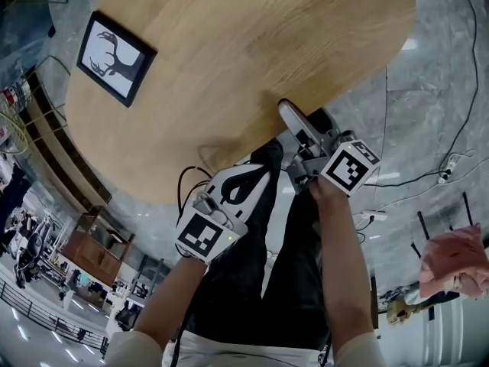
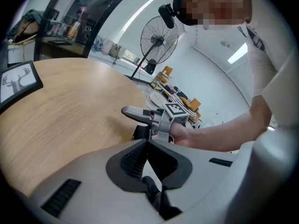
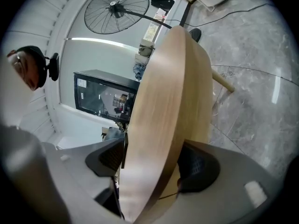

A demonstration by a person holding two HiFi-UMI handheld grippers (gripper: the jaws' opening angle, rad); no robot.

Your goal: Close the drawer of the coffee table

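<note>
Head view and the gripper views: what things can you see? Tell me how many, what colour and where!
coffee table: one, light wood, middle.
picture frame: one, black, deer picture inside, on the table's left.
fan: one, black, beyond the table.
cloth: one, pink, floor at right.
cables: several, dark, grey floor at right.
left gripper: one, grey-white, fingers together, empty.
right gripper: one, grey-white, fingers either side of the table's edge.

place: indoor lab-like workspace | evidence: marble floor (image 1: 428, 113), power strip (image 1: 448, 167) lying on it, pedestal fan (image 2: 159, 43)
</note>
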